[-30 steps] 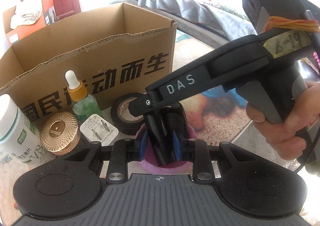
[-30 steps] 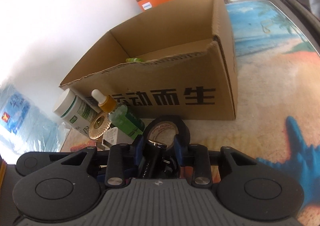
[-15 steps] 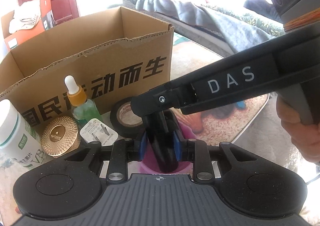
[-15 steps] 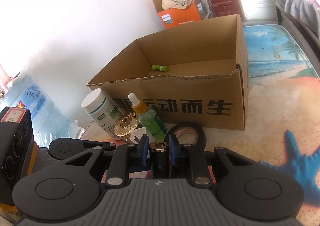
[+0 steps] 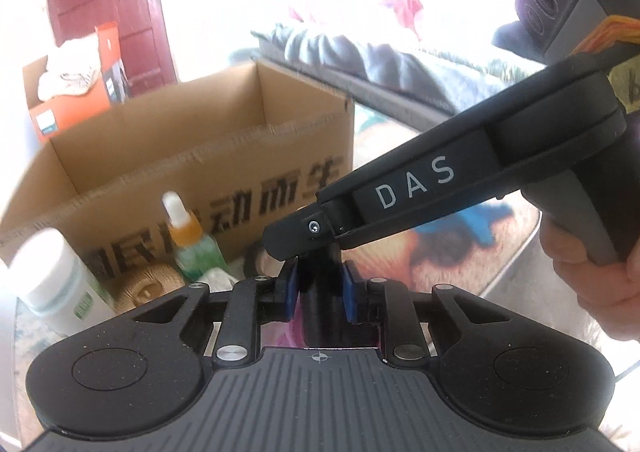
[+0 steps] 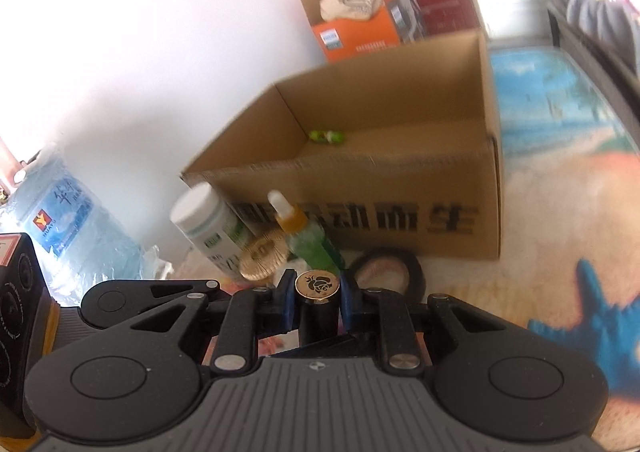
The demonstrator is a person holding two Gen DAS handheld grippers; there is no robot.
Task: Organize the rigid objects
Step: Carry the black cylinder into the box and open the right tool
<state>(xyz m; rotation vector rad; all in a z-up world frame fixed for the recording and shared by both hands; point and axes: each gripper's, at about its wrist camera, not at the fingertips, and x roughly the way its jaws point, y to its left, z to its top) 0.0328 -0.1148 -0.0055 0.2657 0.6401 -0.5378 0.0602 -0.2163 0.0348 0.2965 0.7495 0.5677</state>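
Observation:
A black tube with a gold rose-stamped top (image 6: 318,283) stands upright between my two grippers. My right gripper (image 6: 317,294) is shut on its upper end. My left gripper (image 5: 319,286) grips the tube's lower body (image 5: 320,316), its jaws still closing with the blue pads pressing on it. The right gripper's finger (image 5: 304,230) reaches in from the right over the tube. The open cardboard box (image 6: 360,180) stands just behind and holds a small green item (image 6: 326,137).
In front of the box (image 5: 200,156) stand a green dropper bottle (image 6: 312,240), a white pill bottle (image 6: 208,220), a gold lid (image 6: 264,256) and a black tape roll (image 6: 388,272). A water jug (image 6: 72,228) is at the left. A person's hand (image 5: 592,284) holds the right gripper.
My right gripper closed on the tube's top and rose a little, so the box's inside now shows. The left gripper kept the tube and tilted slightly upward.

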